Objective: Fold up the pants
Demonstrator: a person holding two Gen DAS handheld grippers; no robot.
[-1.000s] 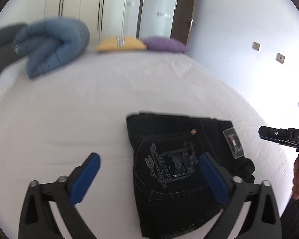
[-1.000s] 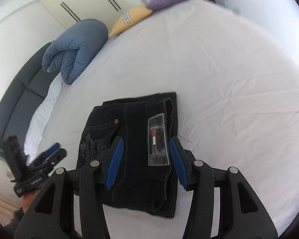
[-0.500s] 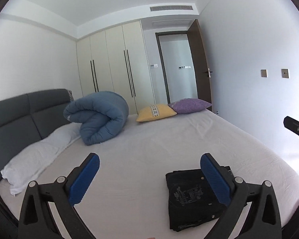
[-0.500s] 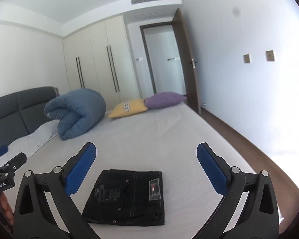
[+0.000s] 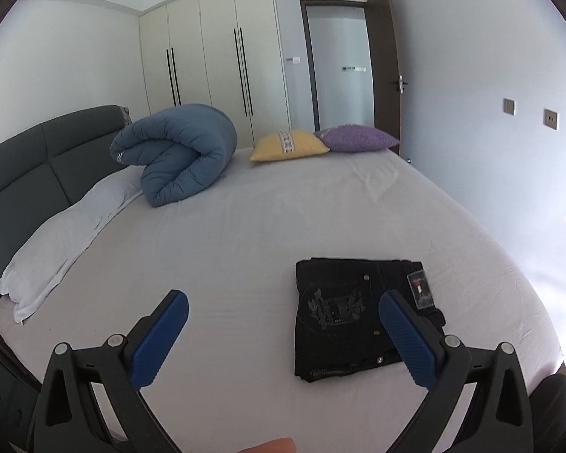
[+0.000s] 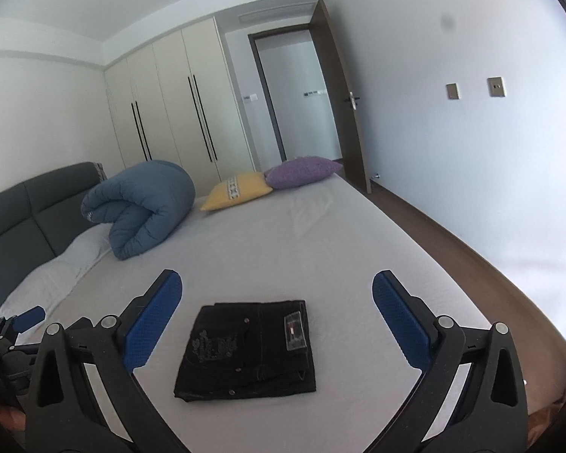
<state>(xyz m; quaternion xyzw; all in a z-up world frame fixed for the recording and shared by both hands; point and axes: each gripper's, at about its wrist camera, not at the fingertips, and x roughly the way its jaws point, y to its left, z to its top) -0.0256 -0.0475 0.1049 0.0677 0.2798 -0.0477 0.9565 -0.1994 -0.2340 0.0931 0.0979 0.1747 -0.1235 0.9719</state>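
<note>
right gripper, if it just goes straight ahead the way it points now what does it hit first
Probably the folded black pants. They lie flat on the white bed sheet, right between the open right gripper fingers and just ahead. Depth is unclear, so it could pass above them and meet the sheet beyond.

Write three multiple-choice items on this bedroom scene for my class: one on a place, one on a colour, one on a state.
1. Where do the pants lie?
A on the floor
B on the bed
C on the blue quilt

2. What colour is the cushion nearest the door?
A purple
B green
C red

3. How are the right gripper jaws?
A shut on the pants
B shut on nothing
C open

Answers: 1 B, they rest folded on the sheet; 2 A, purple beside the yellow cushion; 3 C, jaws wide apart, holding nothing.
</note>
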